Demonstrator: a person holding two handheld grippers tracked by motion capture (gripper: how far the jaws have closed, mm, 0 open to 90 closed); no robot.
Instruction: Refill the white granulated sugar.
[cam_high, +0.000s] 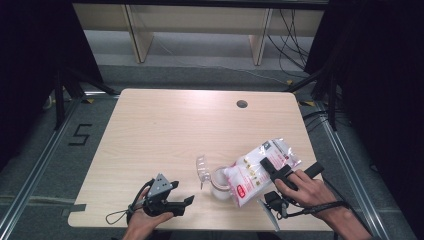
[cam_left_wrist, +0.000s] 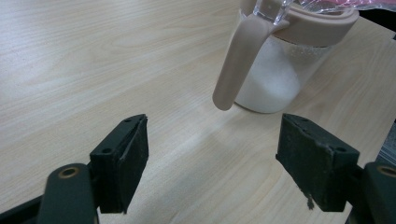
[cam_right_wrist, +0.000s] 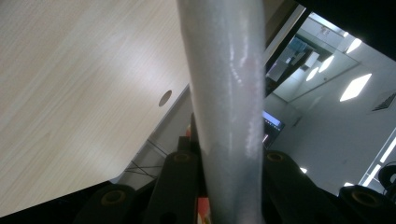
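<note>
**Operator:** State the position of the work items.

**Technician:** The bag of white granules is held tilted over the jar, its lower corner at the jar mouth. The jar stands on the table near the front edge, between the two hands. Its clear flip lid stands open to the left.

**Operator:** Gripper states?

**Technician:** The right gripper is clamped on the bag; in the right gripper view the jaws sit close on either side of the film. The left gripper rests low at the table's front, its jaws wide apart with nothing between them; in the left gripper view the pads frame the jar just ahead.

**Operator:** How does the bag handle?

**Technician:** It is judged soft and slick. The film gives no stiffness, and the contents shift as the bag tilts, so the load moves toward the low corner. Grip across the upper body of the bag, where film can bunch between the pads. Avoid the pouring corner.

**Operator:** And the jar?

**Technician:** It is rigid, with a clear wall and a beige collar and handle. It is partly filled, so moderately weighted, but it may slide or tip on the smooth table if the bag pushes on it. Take hold across the body below the collar to steady it. The open lid looks thin; do not grip there.
</note>
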